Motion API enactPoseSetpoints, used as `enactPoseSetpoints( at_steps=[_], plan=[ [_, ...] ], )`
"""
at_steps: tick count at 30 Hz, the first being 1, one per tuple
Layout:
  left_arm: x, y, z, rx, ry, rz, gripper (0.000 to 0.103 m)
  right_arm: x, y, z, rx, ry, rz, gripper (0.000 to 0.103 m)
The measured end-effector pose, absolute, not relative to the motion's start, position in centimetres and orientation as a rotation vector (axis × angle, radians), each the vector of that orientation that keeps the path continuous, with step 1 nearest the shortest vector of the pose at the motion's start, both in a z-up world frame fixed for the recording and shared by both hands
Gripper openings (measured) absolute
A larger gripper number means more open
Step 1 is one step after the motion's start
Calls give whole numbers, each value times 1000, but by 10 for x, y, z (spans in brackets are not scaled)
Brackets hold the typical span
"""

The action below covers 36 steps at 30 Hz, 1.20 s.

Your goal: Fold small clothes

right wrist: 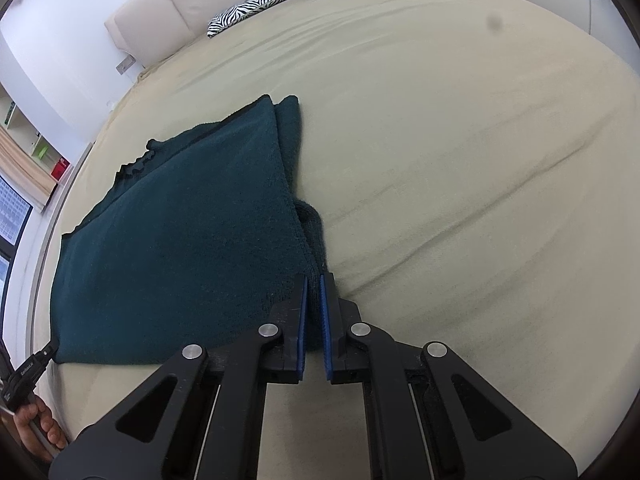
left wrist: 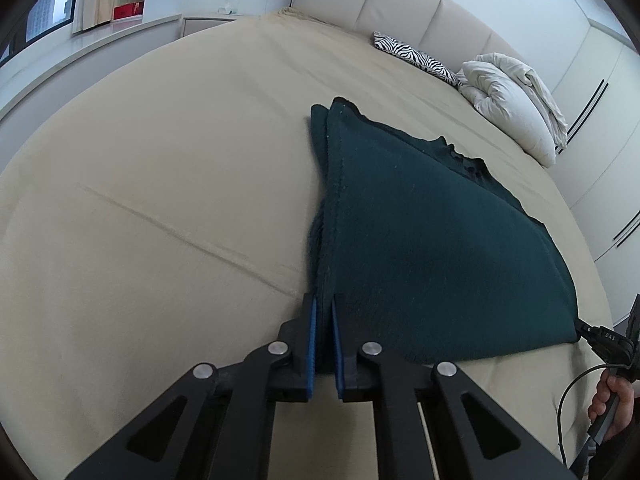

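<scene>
I had both claws — left claw [left wrist: 324, 300], right claw [right wrist: 315, 280] — clamped on the near corners of the green sweater [left wrist: 420, 232] lying on the bed [left wrist: 160, 200]; I judged uneven lifting could slip a layer and skew the fold.

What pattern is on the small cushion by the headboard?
Black-and-white zebra stripes on the cushion, clearest in the left wrist view.

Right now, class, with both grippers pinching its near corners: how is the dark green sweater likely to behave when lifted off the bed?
The sweater will probably sag between the left gripper and right gripper, since it lies limp and layered on the bed. Its fuzzy knit suggests it won't slip from the fingers easily. The folded layers may fall open.
</scene>
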State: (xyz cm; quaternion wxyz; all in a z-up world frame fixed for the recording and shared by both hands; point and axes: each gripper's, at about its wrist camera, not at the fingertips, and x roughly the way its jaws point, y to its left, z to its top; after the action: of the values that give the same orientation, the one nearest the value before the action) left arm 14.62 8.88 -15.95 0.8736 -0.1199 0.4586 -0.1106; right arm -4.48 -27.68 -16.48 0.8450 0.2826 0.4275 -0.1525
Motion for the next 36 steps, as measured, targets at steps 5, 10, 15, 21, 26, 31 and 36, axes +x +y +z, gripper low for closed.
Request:
enactPoseSetpoints(
  at_steps=[5,10,15,21,26,31,36],
  plan=[
    [141,89,-161,-245,953,-224,9,-43,-279,-167,598,910,-320,5],
    [140,87,-161,-242,945,-219,8,-41,-278,-170,580,913,-318,5],
    [135,87,-162,-235,941,-220,8,-40,-280,-175,574,907,-312,5],
    [135,88,-163,-228,940,-223,8,-40,-281,-180,576,915,-293,6],
    [133,94,-155,-251,942,-196,18,-45,-287,-177,638,927,-296,14],
    [133,91,-123,-221,873,-175,25,-59,-290,-143,649,823,-358,17],
    [166,58,-95,-169,809,-233,51,-15,-278,-120,738,770,-138,18]
  ],
)
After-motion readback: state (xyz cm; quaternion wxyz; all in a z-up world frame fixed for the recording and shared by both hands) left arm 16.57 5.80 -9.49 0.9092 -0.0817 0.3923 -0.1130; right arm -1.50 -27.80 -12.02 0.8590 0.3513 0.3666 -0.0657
